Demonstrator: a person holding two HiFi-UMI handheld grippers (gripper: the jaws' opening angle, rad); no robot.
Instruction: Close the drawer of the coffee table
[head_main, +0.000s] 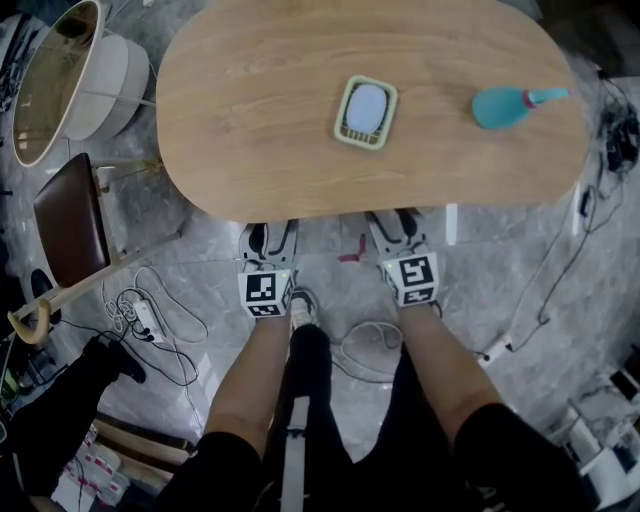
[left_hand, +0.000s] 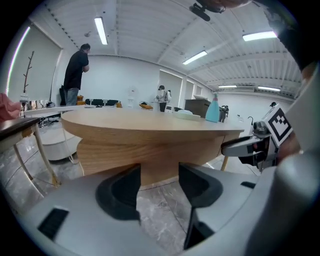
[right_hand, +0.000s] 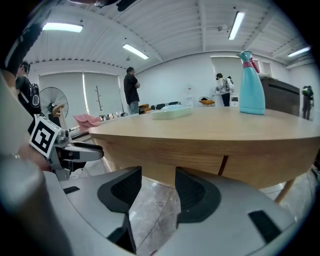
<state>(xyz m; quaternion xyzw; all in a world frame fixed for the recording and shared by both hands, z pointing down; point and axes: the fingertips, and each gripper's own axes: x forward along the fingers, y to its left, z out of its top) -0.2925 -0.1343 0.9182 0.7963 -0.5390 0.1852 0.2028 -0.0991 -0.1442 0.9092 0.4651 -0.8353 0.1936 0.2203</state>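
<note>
The oval wooden coffee table fills the top of the head view. Its wooden front band faces both grippers, and a dark vertical seam marks a drawer front that sits flush with the band. My left gripper is at the table's near edge, open, with only floor between its fingers. A hand's width to its right, my right gripper is just under the same edge, also open and holding nothing. Neither gripper visibly touches the wood.
On the tabletop lie a mint tray with a pale blue item and a teal spray bottle. At the left are a round white stand, a brown chair seat and floor cables. A person stands far behind.
</note>
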